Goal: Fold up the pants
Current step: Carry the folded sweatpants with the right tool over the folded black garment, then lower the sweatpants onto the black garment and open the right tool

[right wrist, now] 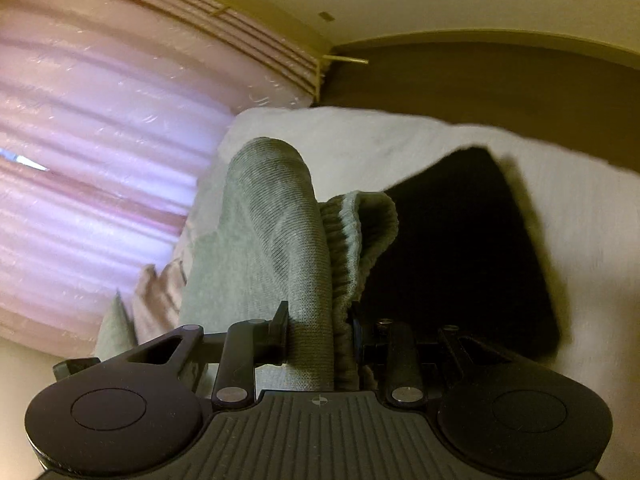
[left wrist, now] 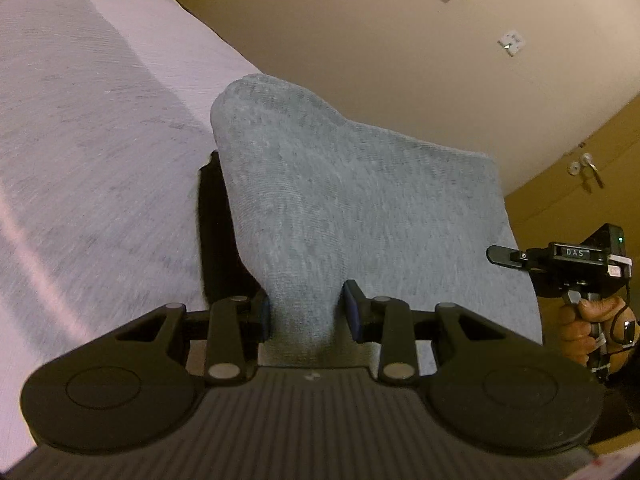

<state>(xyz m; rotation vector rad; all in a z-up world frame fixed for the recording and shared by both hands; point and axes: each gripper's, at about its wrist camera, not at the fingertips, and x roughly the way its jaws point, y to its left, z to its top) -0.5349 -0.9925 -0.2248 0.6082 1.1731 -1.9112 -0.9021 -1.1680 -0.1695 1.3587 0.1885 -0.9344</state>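
Both grippers pinch the grey knit pants (left wrist: 360,208), held up over the white bed (left wrist: 100,160). The left gripper (left wrist: 308,316) clamps a fabric fold; the right gripper (right wrist: 320,340) grips beside the ribbed waistband (right wrist: 360,236). A black folded garment (right wrist: 472,248) lies at 2 o'clock in the right wrist view.

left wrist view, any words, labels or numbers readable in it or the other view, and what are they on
"DAS": a small label on the body of the right gripper, seen at the right edge of the left wrist view.
Wall plates in the same view: no readable text.
Right wrist view: nothing to read; the crosshair mark on the housing is only a symbol.
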